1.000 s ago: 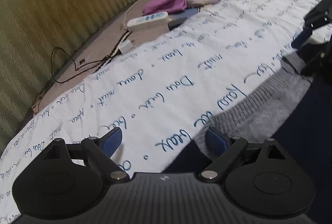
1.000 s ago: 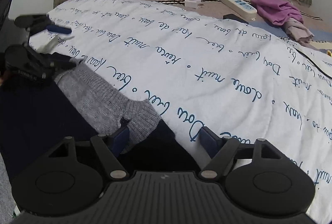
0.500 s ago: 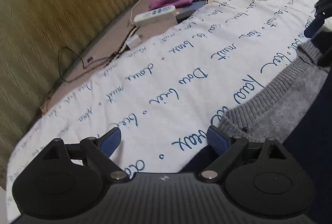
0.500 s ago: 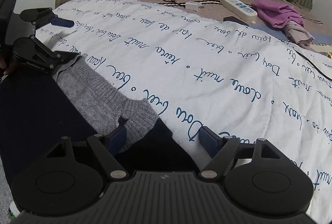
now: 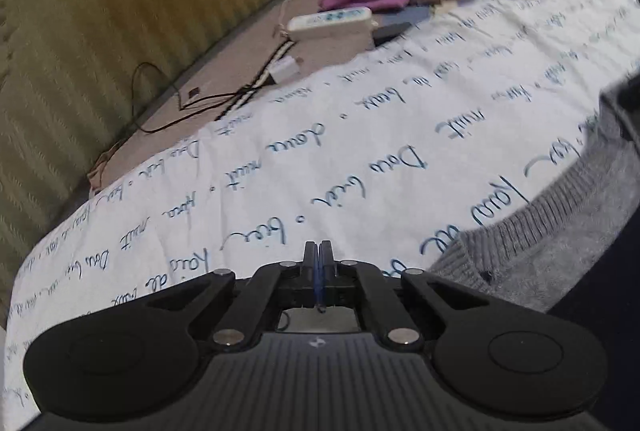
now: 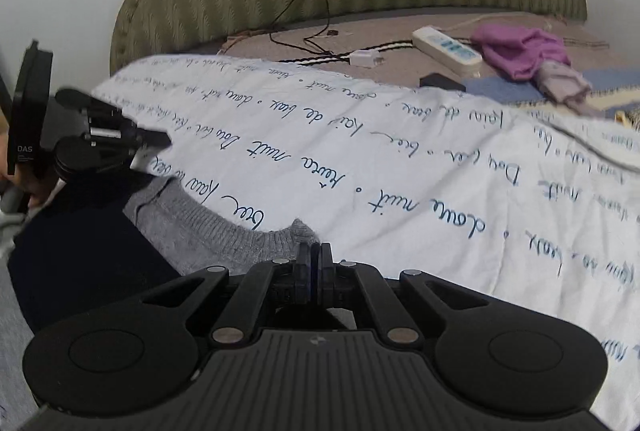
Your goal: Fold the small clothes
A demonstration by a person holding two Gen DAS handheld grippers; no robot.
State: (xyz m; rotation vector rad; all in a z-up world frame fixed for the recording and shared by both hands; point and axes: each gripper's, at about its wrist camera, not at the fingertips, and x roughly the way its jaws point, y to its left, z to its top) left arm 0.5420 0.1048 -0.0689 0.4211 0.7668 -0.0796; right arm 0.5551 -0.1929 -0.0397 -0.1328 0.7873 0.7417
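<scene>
Covering most of the bed, the white script-printed sheet (image 6: pixel 400 159) bears a grey knit sweater (image 6: pixel 208 231) at its near edge. Soft, limp and light, it handles best by its ribbed hem corners. Right gripper (image 6: pixel 315 251) has just closed, apparently pinching that hem; left gripper (image 5: pixel 318 251) is closed, seemingly on nothing.

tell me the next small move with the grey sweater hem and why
Probably lift the right tongs slightly and carry the grey sweater hem back over the navy cloth. Its jaws have just closed with the hem's corner between them. The left tongs are shut too, though their grip is hidden.
</scene>
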